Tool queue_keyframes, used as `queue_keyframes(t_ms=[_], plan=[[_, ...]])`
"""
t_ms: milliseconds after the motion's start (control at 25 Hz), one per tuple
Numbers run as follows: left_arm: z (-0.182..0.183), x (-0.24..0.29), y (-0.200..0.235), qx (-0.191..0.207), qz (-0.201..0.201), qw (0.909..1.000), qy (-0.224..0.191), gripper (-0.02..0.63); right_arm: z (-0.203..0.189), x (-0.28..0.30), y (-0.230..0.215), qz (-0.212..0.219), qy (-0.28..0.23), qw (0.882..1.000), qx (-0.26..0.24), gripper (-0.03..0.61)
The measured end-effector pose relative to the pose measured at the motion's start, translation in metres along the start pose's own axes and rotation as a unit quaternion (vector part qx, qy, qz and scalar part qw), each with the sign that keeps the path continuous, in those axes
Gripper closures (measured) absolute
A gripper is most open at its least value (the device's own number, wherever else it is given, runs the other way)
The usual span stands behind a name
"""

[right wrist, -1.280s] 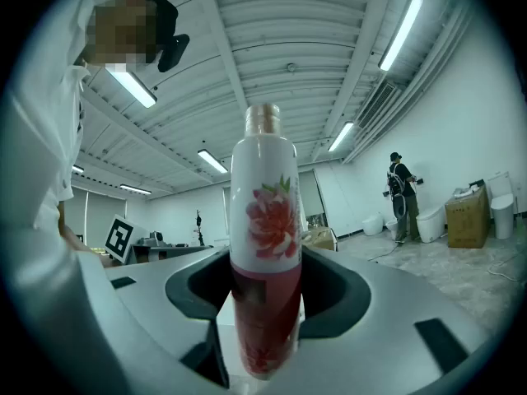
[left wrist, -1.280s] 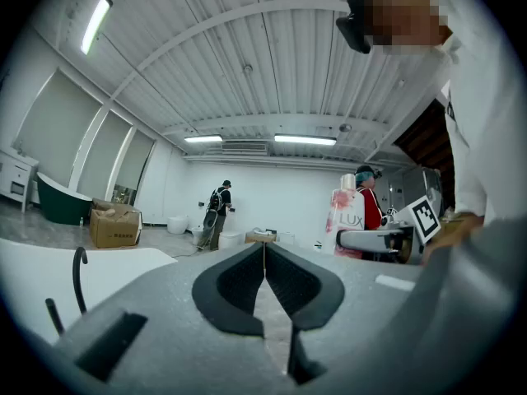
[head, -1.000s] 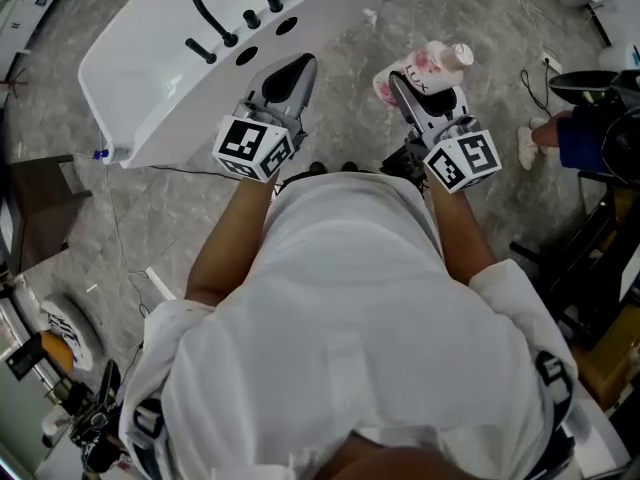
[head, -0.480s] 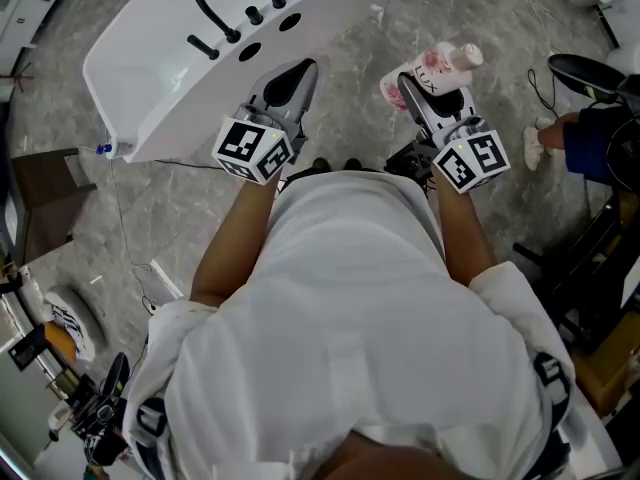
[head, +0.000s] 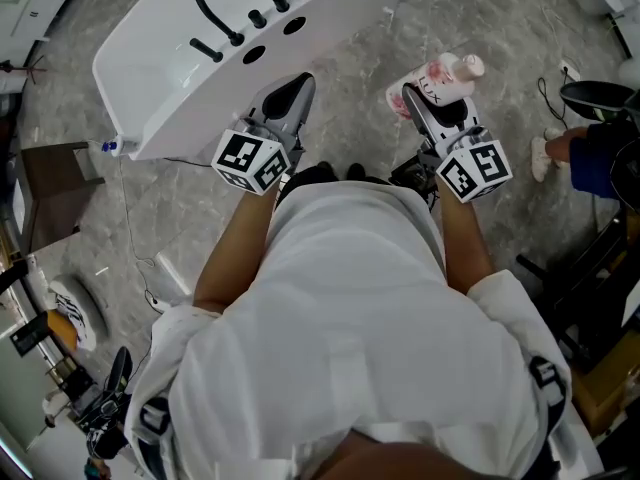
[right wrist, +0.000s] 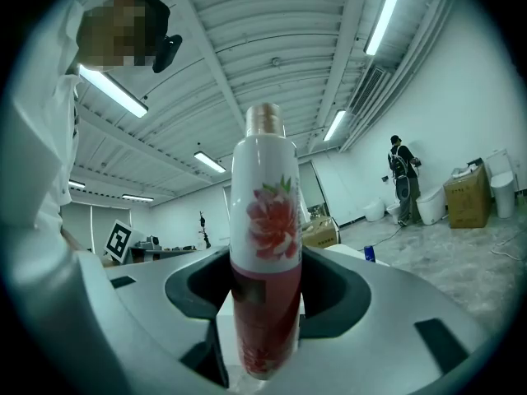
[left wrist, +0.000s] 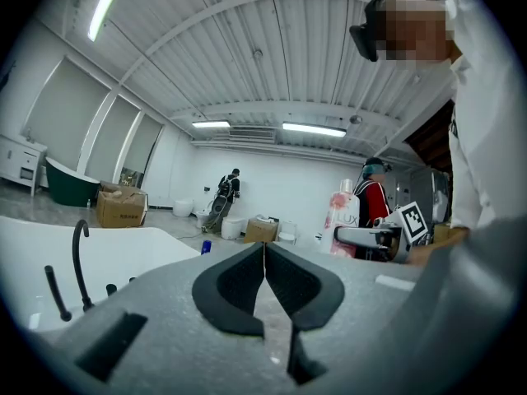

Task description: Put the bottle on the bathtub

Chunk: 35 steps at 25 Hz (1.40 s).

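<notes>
Pink-and-white bottle (right wrist: pixel 265 237) pinched betw. jaws of right gripper (head: pixel 425 95), cap end poking out past them. Left gripper (left wrist: pixel 264 262) w/ jaws pressed together, nothing betw. them, tips near rim of white bathtub (head: pixel 150 68). Bottle off to tub's right, apart from it, over grey stone floor (head: pixel 480 13).

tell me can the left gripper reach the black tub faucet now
Probably yes: the left gripper, jaws shut and empty, is right by the bathtub, with nothing between it and the faucet.
</notes>
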<state>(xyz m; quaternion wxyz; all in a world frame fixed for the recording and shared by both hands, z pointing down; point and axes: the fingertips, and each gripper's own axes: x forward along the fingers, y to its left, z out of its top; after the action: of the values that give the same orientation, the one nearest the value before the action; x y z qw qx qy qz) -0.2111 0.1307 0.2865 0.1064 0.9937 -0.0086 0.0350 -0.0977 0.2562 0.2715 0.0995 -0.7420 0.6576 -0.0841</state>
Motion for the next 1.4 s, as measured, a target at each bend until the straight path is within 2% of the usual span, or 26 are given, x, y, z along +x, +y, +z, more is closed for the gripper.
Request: queue_keyframes(t_ms=[560, 800, 1120, 1400], plan=[[-0.015, 0.018, -0.021, -0.019, -0.005, 0.9997, 0.014, 0.596, -0.007, -0.030, -0.032, -0.010, 0.003, 1.000, 0.012, 0.348], [-0.022, 0.022, -0.012, -0.041, -0.004, 0.9990, 0.016, 0.597, -0.010, -0.023, -0.038, -0.018, 0.009, 0.999, 0.026, 0.350], [-0.011, 0.046, 0.010, -0.060, -0.006, 0.9981, -0.011, 0.597, 0.004, -0.003, -0.049, -0.007, 0.012, 1.000, 0.008, 0.348], [-0.006, 0.085, 0.035, -0.072, -0.003, 0.9972, -0.021, 0.597, 0.017, 0.024, -0.076, -0.001, 0.014, 1.000, -0.010, 0.348]])
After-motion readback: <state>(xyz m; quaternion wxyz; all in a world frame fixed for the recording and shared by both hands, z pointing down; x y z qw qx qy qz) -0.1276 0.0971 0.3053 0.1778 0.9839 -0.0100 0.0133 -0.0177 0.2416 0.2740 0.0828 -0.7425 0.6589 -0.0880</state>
